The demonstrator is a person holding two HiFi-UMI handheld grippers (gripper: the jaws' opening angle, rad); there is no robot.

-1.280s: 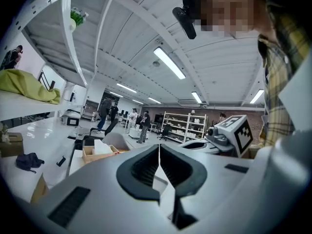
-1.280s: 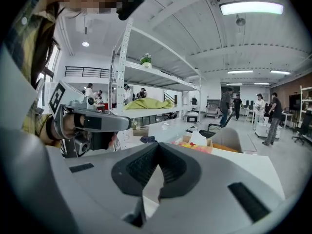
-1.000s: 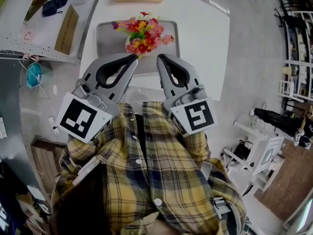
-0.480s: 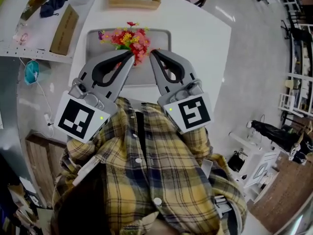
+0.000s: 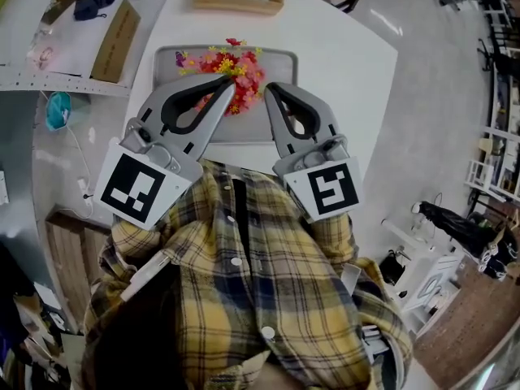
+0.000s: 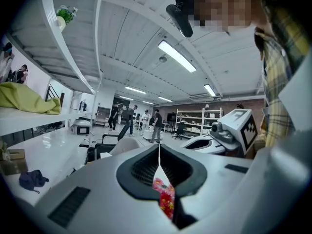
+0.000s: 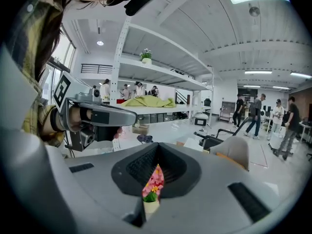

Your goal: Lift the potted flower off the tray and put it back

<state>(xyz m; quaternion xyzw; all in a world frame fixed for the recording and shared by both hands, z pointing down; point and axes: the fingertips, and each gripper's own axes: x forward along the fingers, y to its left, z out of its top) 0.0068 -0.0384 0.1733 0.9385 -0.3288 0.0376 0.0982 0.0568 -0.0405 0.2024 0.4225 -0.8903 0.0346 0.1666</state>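
Flower: stands on tray, mid-desk.
Left claw: jaws together, empty, near the blooms.
Right claw: jaws together, empty, beside the blooms.
Risk: unopened tips pressing on would likely topple the pot or crush petals.

The head view was taken from above the person, facing steeply down past the plaid shirt onto the white counter, with the left claw and the right claw framed from behind. Each gripper view was carried low on its own claw and aimed almost level along the jaws, across the hall. The potted flower was shared by all three views, seen close through each jaw gap; each gripper view caught the other claw at its side.
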